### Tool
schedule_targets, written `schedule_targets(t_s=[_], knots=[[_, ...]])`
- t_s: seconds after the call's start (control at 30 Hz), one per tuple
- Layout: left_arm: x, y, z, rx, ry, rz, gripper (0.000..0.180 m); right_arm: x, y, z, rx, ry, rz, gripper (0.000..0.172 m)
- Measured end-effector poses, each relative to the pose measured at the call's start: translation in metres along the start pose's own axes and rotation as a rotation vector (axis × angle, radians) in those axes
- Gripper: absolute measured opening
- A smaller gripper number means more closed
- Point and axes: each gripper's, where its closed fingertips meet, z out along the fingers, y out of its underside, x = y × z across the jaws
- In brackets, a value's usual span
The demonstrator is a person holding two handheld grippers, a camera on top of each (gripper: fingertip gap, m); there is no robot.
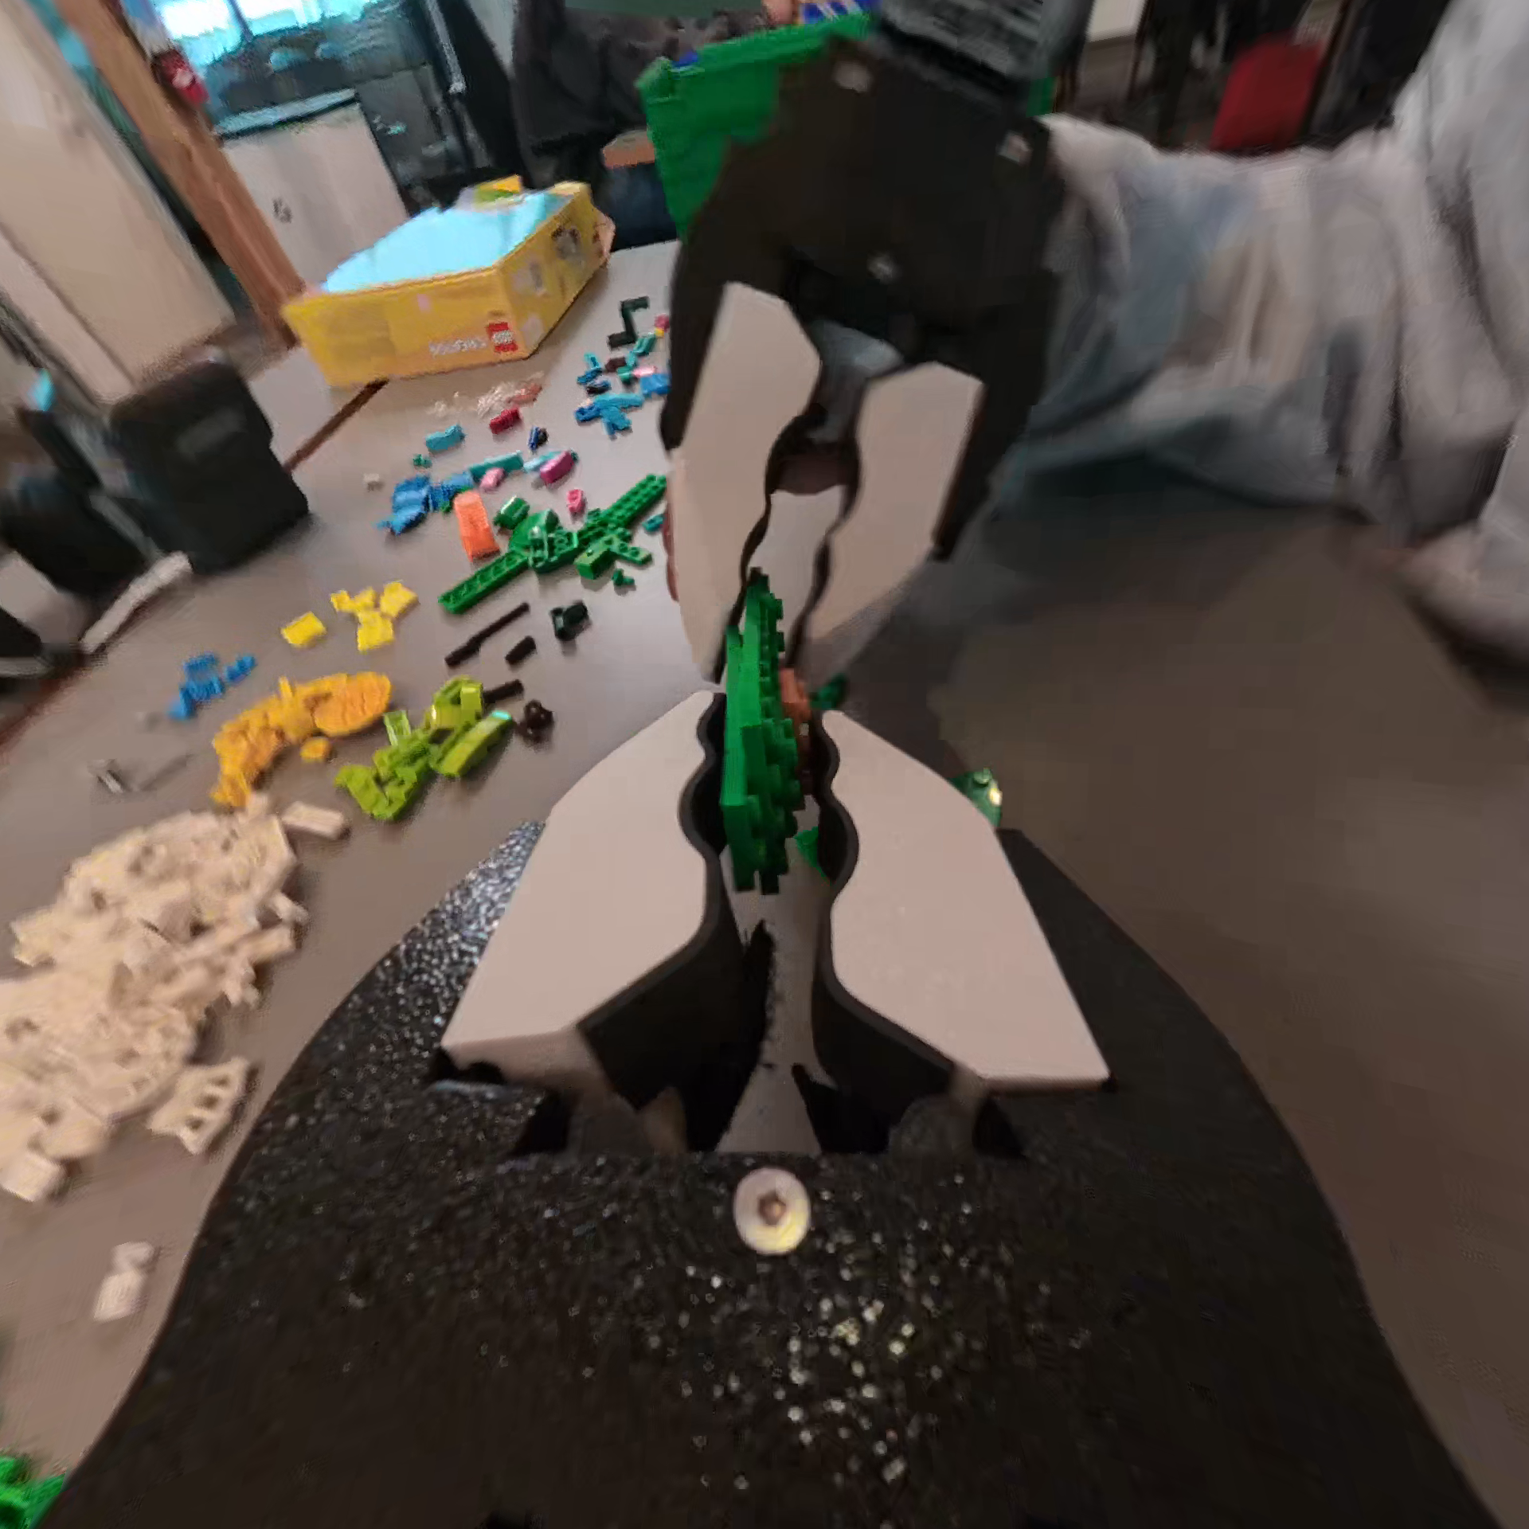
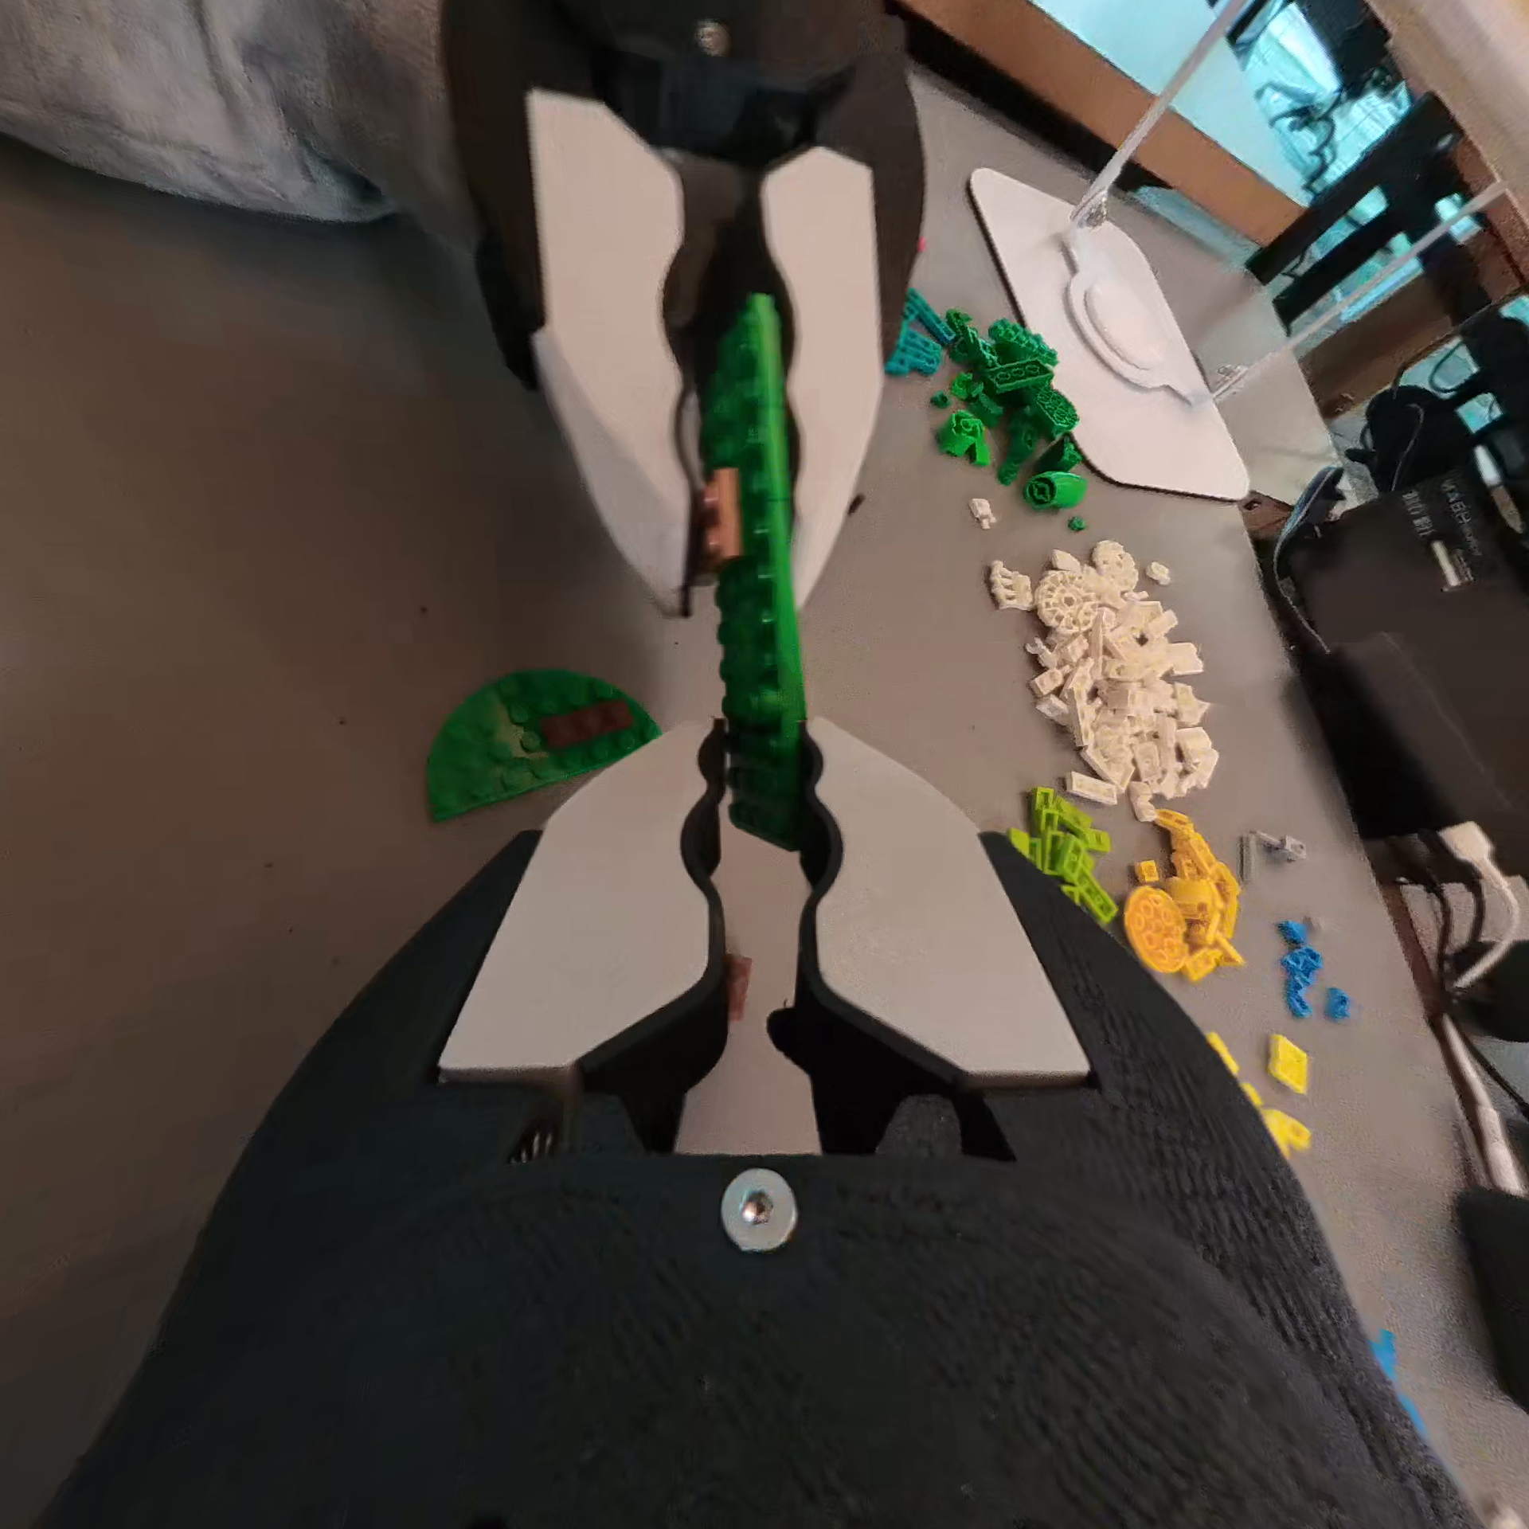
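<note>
Green brick plate [image 2: 757, 529], seen edge-on and held upright above the table [image 2: 248, 496], is clamped at both ends by the 2 grippers. Its near end in the right wrist view is gripped by the right gripper [image 2: 765, 765], whose pale fingers [image 2: 629, 877] are closed against the plate's 2 faces. Its far end is taken by the left gripper [image 1: 765, 745], facing the other way, with its pads likewise pressed on the plate. A small brown brick [image 2: 721, 513] is attached to one studded face, about midway along.

On the table just beside the right gripper, a green half-round plate [image 2: 513, 745] with a brown piece on top is laid flat. Further out, loose bricks are sorted by colour: a white pile [image 2: 1117, 678], a dark green pile [image 2: 1009, 397], lime pieces [image 2: 1063, 844], orange-yellow pieces [image 2: 1183, 910] and a few blue ones [image 2: 1307, 968]. A white flat stand base [image 2: 1034, 248] lies beyond the green pile.

In the left wrist view a yellow box [image 1: 455, 281] is seen at the far table edge, and a grey sleeve [image 1: 1241, 331] behind the right gripper
</note>
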Motion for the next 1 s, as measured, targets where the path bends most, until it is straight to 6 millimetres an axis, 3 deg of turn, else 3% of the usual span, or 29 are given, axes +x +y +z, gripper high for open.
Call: schedule_targets(t_s=[0.07,0.13,0.37,0.57,0.77,1.0], knots=[[-0.001,-0.005,0.003,0.034,-0.069,0.113,0.017,0.002,0.002,-0.003,0.016,-0.001,-0.009,0.006],[-0.010,-0.011,0.003,0.077,-0.150,0.110,0.020,0.009,-0.001,-0.005,0.048,0.053,-0.042,0.005],[-0.033,-0.015,-0.006,0.122,-0.285,0.051,0.072,0.035,-0.014,-0.015,0.114,0.335,-0.232,0.004],[-0.043,-0.017,-0.007,0.140,-0.381,0.065,0.089,0.051,-0.026,-0.025,0.153,0.584,-0.379,0.003],[-0.044,-0.024,-0.014,0.185,-0.397,0.061,0.065,0.067,-0.029,-0.036,0.155,0.854,-0.477,0.003],[-0.048,-0.029,-0.023,0.255,-0.370,-0.054,0.046,0.066,-0.025,-0.031,0.132,0.913,-0.517,0.004]])
